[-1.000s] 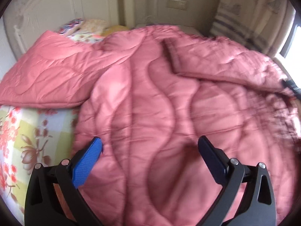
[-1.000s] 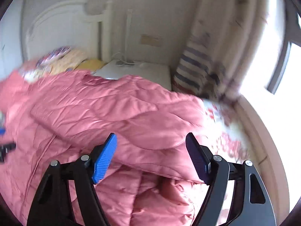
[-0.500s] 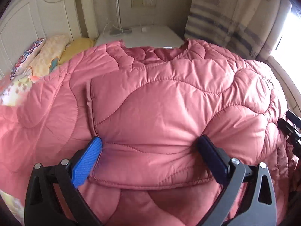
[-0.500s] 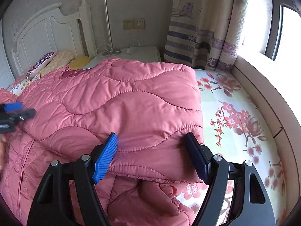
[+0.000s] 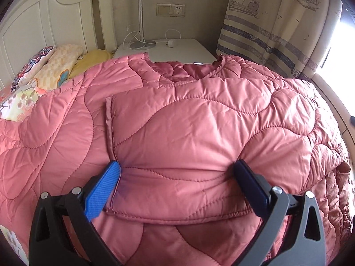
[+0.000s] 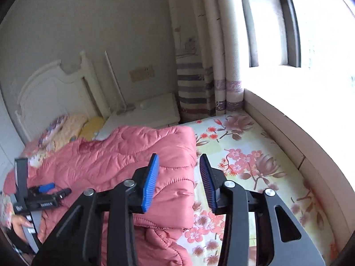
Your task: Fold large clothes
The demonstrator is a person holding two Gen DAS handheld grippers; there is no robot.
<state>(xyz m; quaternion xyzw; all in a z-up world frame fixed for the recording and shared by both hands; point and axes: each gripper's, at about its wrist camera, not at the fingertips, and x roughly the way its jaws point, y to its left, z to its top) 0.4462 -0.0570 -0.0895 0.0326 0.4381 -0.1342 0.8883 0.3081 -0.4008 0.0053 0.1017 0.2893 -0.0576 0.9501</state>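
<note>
Floral bedsheet [image 6: 244, 155] beneath our pink coat [image 5: 188, 122]: left gripper [image 5: 177, 177] spread wide over its folded flap, right gripper [image 6: 179, 177] parted, holding nothing.

Your jacket [image 5: 199, 122] lies folded on the bed [image 6: 255, 155], collar toward the nightstand [image 5: 177, 48] behind it; pillows [image 5: 55, 64] sit back-left, the curtain [image 5: 277, 22] back-right, bare sheet to the jacket's right.

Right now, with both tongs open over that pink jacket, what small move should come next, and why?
Probably lower the right tongs onto the near edge of the jacket and close. The sleeve already lies folded across it, the left tongs straddle it wide open, and the right tongs hang empty above its side.
</note>
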